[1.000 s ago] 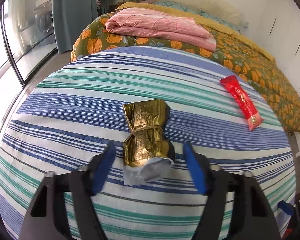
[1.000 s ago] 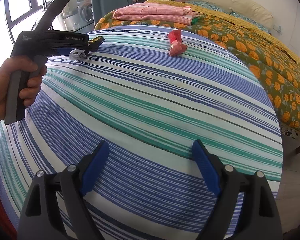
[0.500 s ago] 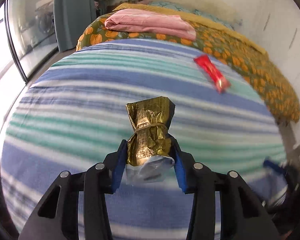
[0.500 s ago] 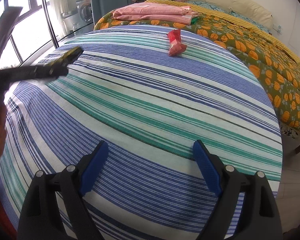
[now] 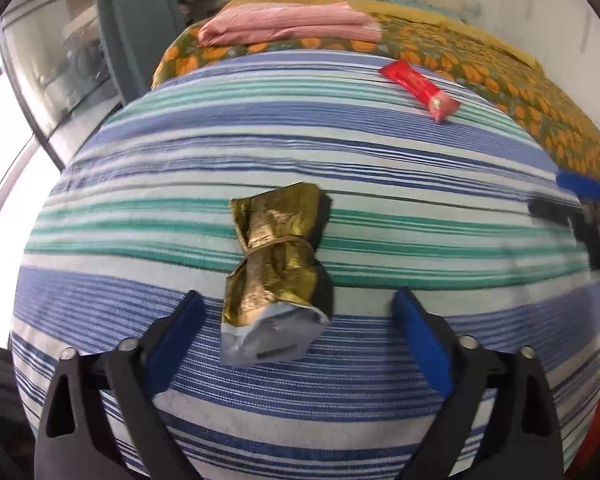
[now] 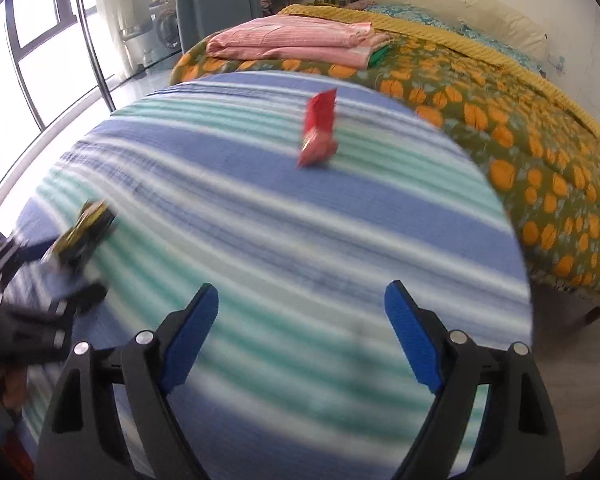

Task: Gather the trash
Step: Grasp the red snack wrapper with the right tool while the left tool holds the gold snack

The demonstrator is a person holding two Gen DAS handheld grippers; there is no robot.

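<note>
A crumpled gold foil wrapper (image 5: 278, 268) with a silver open end lies between the fingers of my left gripper (image 5: 300, 340), which is open and not touching it. It shows blurred in the right wrist view (image 6: 84, 236) at the far left, by the left gripper. A red wrapper (image 5: 420, 88) lies on the striped sheet at the far right; it also shows in the right wrist view (image 6: 318, 128), ahead of my right gripper (image 6: 302, 336). The right gripper is open and empty above the sheet.
The blue, green and white striped sheet (image 5: 180, 160) covers the near bed. A folded pink cloth (image 6: 292, 42) lies on the orange-flowered bedspread (image 6: 520, 120) behind. Windows and a glass door (image 6: 40, 60) stand at the left.
My left gripper, shut on the gold wrapper half a second ago, has opened and the wrapper lies loose between its fingers. My right gripper has moved forward toward the red wrapper.
</note>
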